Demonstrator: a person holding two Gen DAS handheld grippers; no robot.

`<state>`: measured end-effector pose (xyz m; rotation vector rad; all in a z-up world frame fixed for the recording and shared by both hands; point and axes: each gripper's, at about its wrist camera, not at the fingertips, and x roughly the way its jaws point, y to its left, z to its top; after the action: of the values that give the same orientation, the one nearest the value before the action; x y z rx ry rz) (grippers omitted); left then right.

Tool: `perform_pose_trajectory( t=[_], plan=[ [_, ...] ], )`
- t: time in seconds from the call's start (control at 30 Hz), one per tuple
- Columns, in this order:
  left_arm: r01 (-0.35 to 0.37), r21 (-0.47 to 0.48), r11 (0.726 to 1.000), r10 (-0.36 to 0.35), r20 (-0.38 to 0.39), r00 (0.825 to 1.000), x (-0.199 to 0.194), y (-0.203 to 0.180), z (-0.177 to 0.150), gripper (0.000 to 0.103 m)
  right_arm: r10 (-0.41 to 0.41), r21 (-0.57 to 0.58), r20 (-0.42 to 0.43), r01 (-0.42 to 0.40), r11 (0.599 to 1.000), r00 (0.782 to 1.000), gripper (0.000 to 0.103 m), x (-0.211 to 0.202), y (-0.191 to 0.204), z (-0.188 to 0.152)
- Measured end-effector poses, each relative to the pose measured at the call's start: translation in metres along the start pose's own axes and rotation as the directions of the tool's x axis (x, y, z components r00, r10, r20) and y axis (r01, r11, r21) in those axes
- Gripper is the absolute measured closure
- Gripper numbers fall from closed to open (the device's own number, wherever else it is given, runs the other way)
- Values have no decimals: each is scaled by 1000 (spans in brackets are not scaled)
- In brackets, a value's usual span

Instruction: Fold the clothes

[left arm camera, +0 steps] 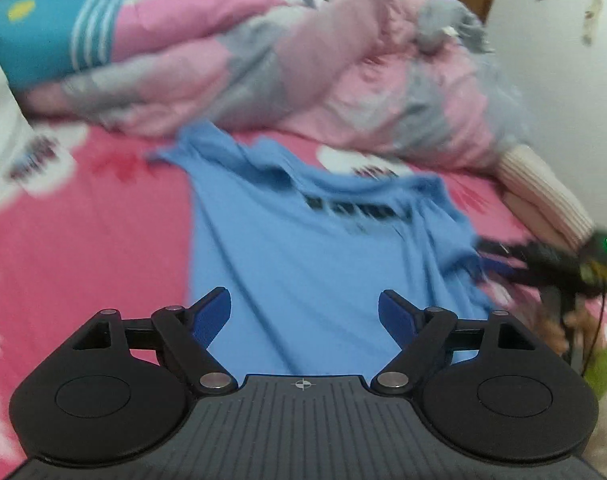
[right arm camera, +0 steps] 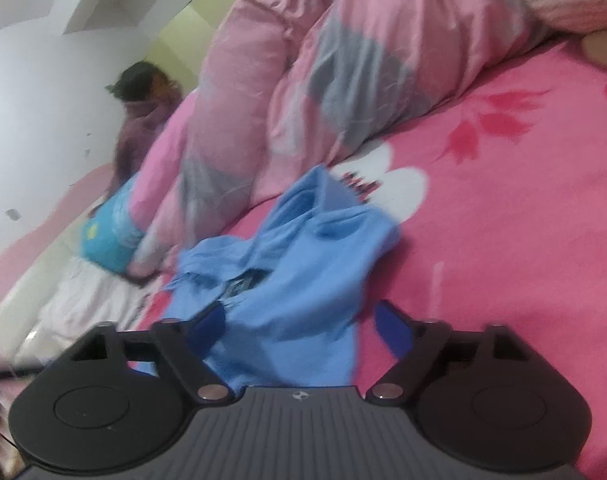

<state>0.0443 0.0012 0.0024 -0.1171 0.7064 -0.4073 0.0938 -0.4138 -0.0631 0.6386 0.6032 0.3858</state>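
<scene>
While most of both views is taken up by the bed, covered by a hot-pink sheet [left arm camera: 83,240] printed with white and red flowers, a big rumpled duvet [left arm camera: 303,68] in pink and grey patches is piled along its far side, up against the white wall [left arm camera: 563,80]. A teal cushion [left arm camera: 35,36] with white stripes and a yellow spot is tucked under the duvet's end, and a cream ribbed pillow [left arm camera: 543,192] is wedged at the other end. In the right wrist view a blurry person in a purplish top [right arm camera: 139,120] can be made out beyond the duvet, too smeared for detail.

The blue T-shirt [left arm camera: 303,248] is spread out on the sheet in front of the duvet, lengthwise away from the left camera, with dark lettering across the chest that can't be read. Its near part lies fairly flat, while the top and one side are bunched up and wrinkled.

The left gripper [left arm camera: 304,308] is held low over the shirt's near end, jaws spread wide, nothing between the blue pads. The right gripper [right arm camera: 299,322] is seen at the crumpled side of the shirt, jaws likewise wide apart with cloth showing in the gap but not pinched. From the left camera it shows as a blurred black shape with a green light at the shirt's edge
</scene>
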Motion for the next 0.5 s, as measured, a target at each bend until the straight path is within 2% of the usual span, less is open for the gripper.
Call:
perform_pose_trajectory(
  t=[0.07, 0.13, 0.23, 0.27, 0.37, 0.5],
  plan=[
    [6, 19, 1000, -6, 11, 1000, 16, -10, -24, 22, -57, -28, -26, 56, 998, 998, 53, 6, 10, -2],
    [-15, 57, 998, 14, 17, 1000, 29, -17, -38, 24, -94, -43, -18, 93, 995, 995, 88, 4, 17, 2],
    [-58, 106, 993, 54, 41, 998, 42, -17, -44, 24, -143, -60, 0, 143, 988, 990, 99, 1, 25, 10],
    [-54, 105, 993, 49, 51, 997, 42, -15, -46, 24, -156, -67, 17, 157, 985, 988, 99, 1, 28, 19],
    [-24, 81, 996, 17, 92, 996, 40, -4, -50, 23, -189, -88, 77, 196, 977, 979, 99, 4, 34, 49],
    [45, -15, 999, -43, 117, 992, 38, 14, -54, 23, -236, -109, 149, 253, 961, 960, 100, 13, 41, 91]
  ],
)
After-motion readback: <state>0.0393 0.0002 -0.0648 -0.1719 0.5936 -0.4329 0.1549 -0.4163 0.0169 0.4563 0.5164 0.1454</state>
